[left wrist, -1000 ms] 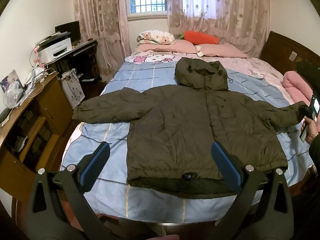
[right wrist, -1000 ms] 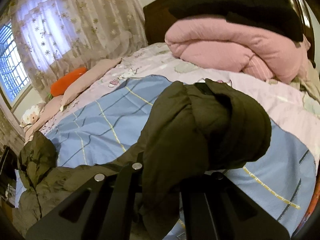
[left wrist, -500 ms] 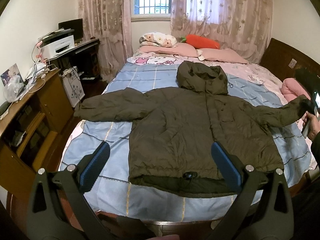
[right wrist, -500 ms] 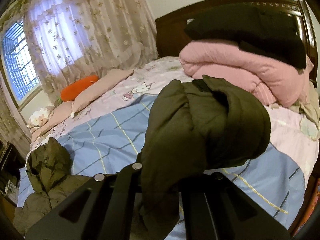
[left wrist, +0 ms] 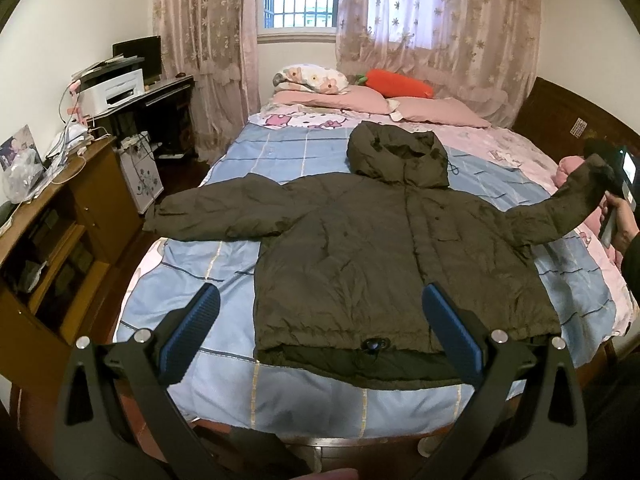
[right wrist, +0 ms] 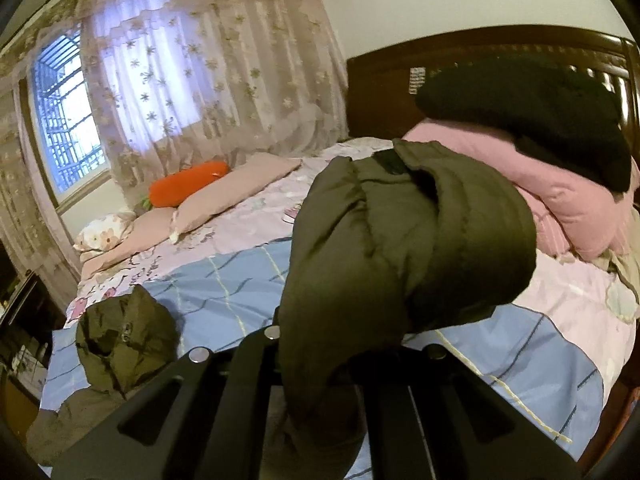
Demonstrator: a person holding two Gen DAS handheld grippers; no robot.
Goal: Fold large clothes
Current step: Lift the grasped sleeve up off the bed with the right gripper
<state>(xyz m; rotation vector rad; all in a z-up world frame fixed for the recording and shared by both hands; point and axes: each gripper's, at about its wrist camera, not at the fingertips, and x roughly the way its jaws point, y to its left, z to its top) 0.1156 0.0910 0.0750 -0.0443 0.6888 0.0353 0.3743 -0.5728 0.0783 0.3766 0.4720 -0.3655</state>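
Note:
An olive hooded puffer jacket (left wrist: 380,256) lies flat, front up, on the bed (left wrist: 224,364), hood (left wrist: 396,156) toward the pillows. Its left sleeve (left wrist: 208,216) rests spread toward the bed's left edge. My left gripper (left wrist: 320,332) is open and empty, held above the foot of the bed before the jacket's hem. My right gripper (left wrist: 612,200) is shut on the jacket's right sleeve cuff (right wrist: 404,248) and holds it lifted off the bed at the right. The cuff hides the right fingertips in the right wrist view.
Pink pillows (left wrist: 360,98) and an orange carrot cushion (left wrist: 400,85) lie at the head. Folded pink bedding (right wrist: 560,188) with a dark garment (right wrist: 532,112) lies against the dark headboard (right wrist: 384,92). A wooden cabinet (left wrist: 56,232) and a desk with printer (left wrist: 116,88) stand left.
My right gripper has lifted the right sleeve cuff up off the bed. My left gripper has risen and drawn back slightly, still open.

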